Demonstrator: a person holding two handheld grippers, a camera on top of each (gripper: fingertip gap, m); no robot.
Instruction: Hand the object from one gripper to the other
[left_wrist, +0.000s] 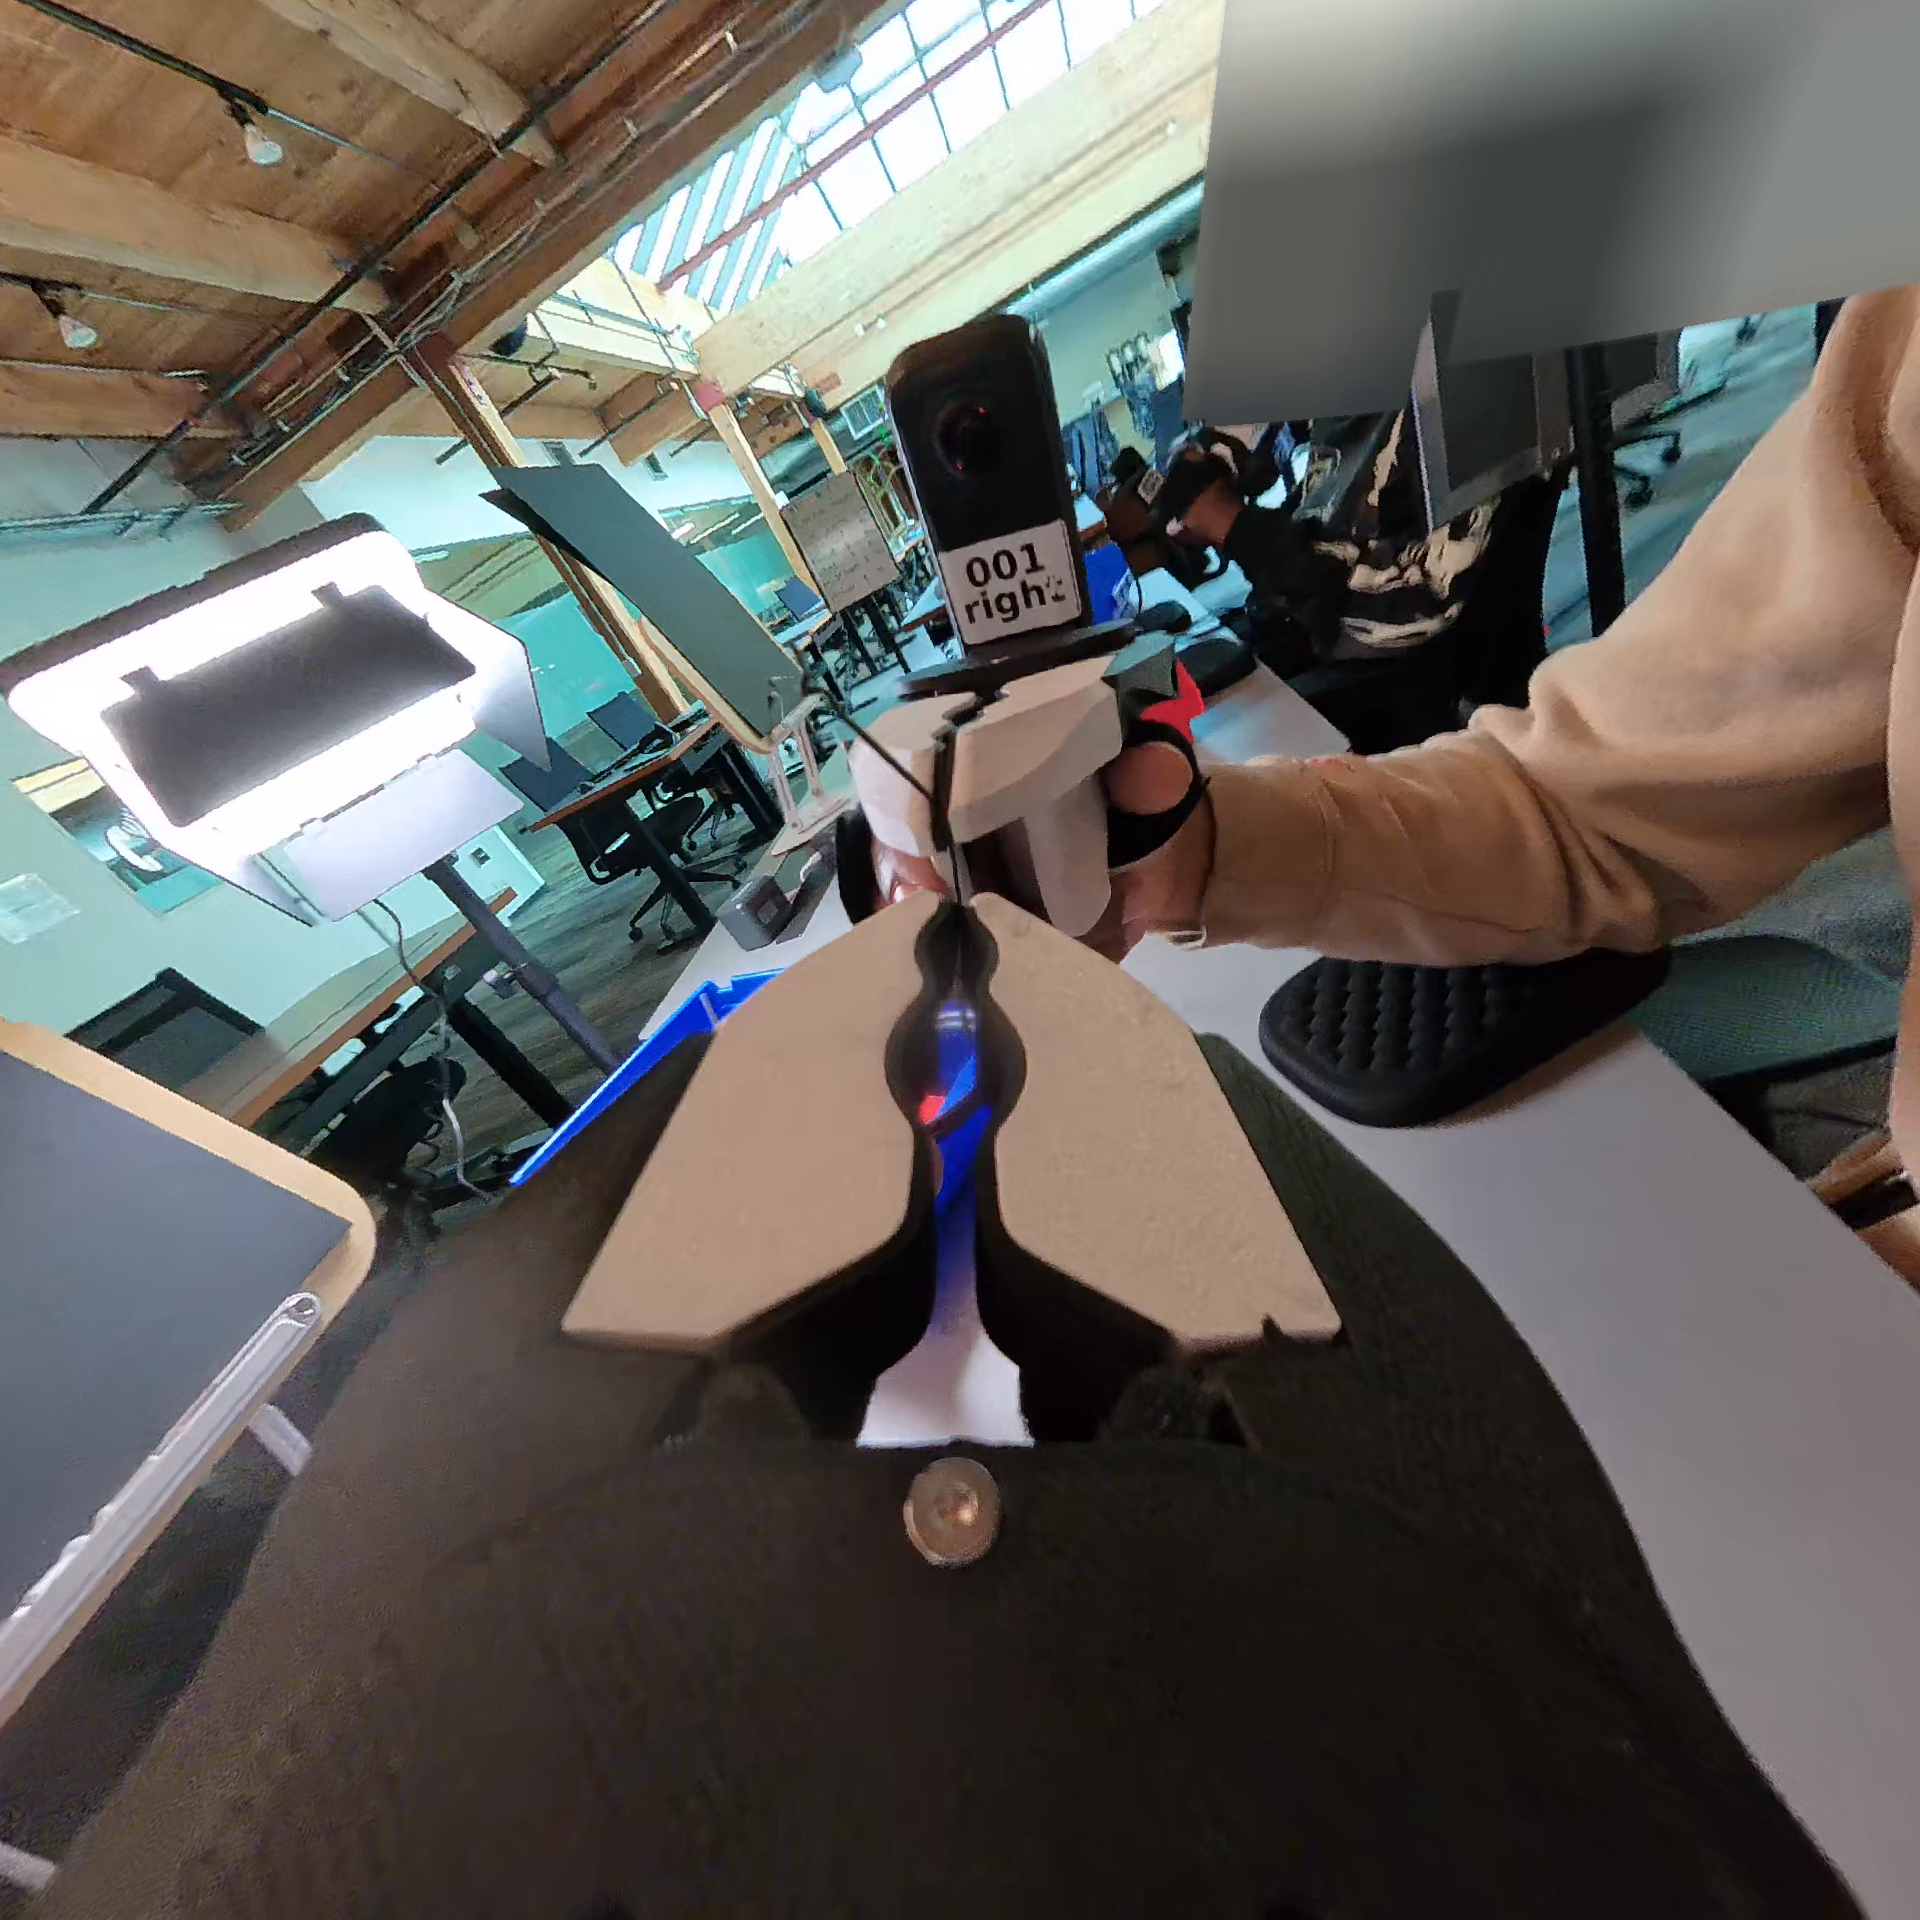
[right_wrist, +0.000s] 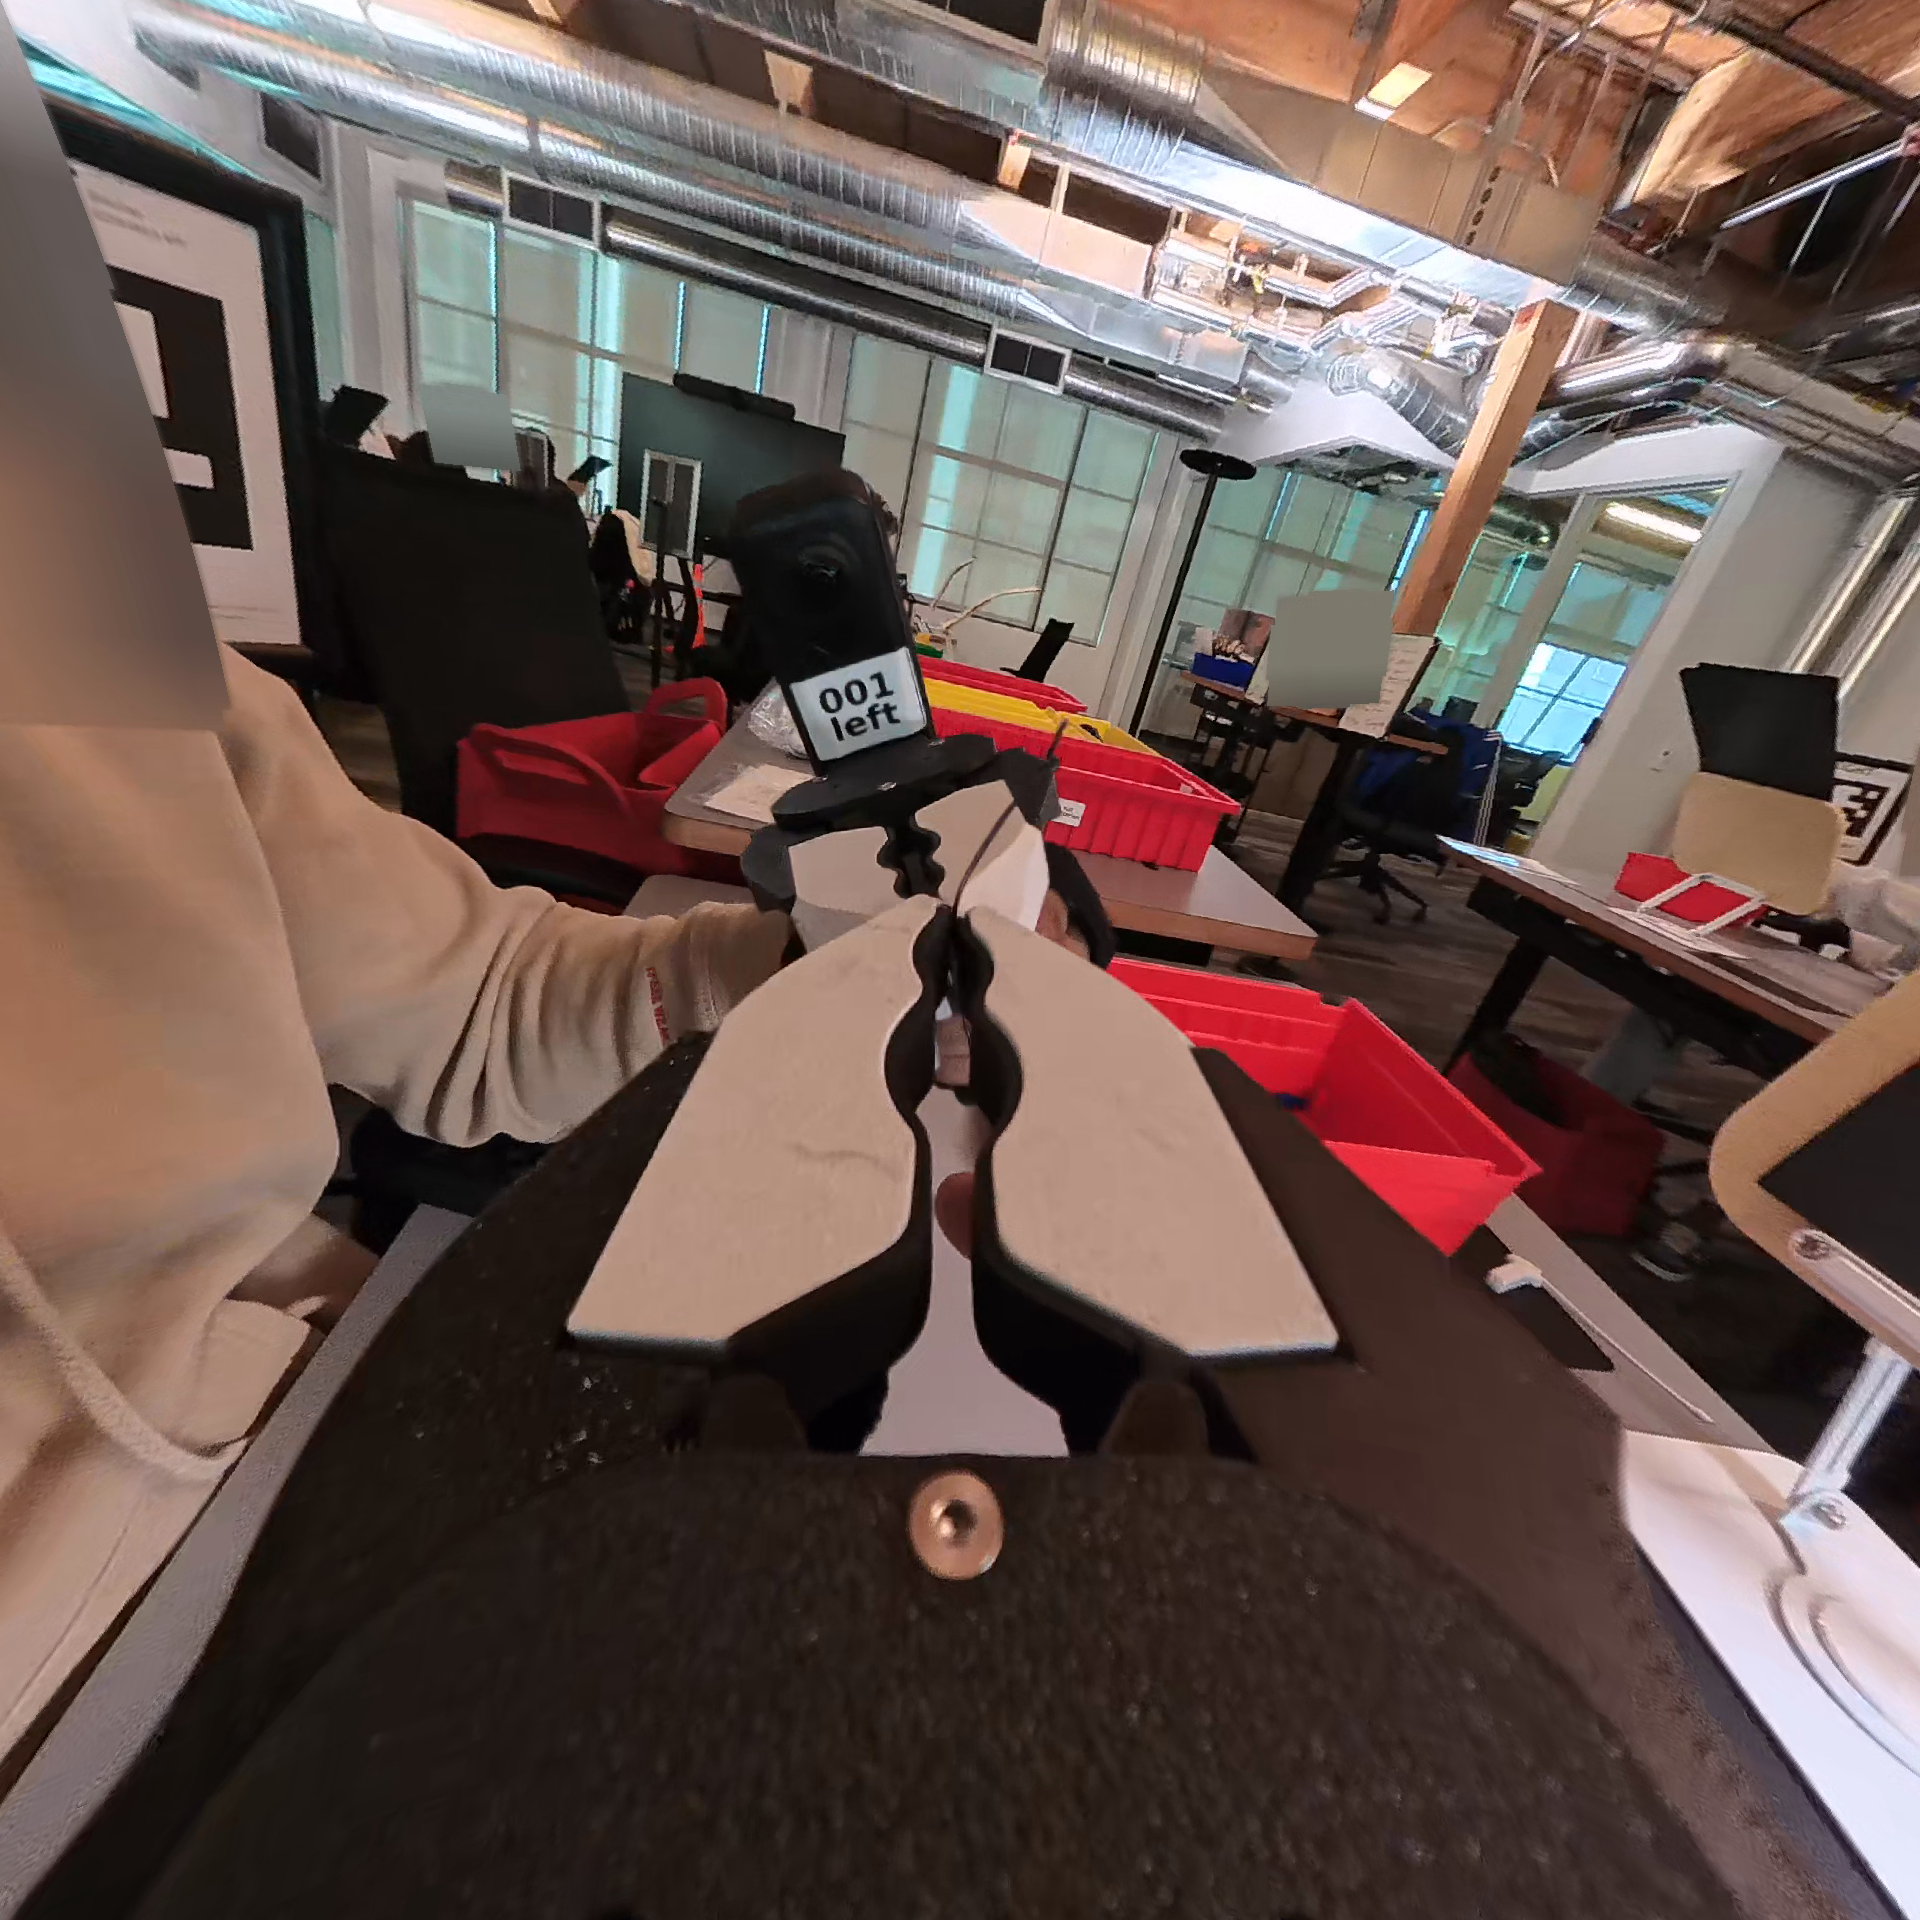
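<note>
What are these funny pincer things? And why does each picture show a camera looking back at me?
They are two grabbing tools. A person holds one in each hand, and each tool has a small camera on top. One picture comes from the left gripper and the other from the right gripper. The tools point at each other, so each camera sees the other one. Both pincers are squeezed shut, tip to tip, and both seem to pinch the same thin black strand, so one is passing it to the other. Below them is a pale table with a bumpy black pad. A blue bin and a red bin sit nearby.
</note>
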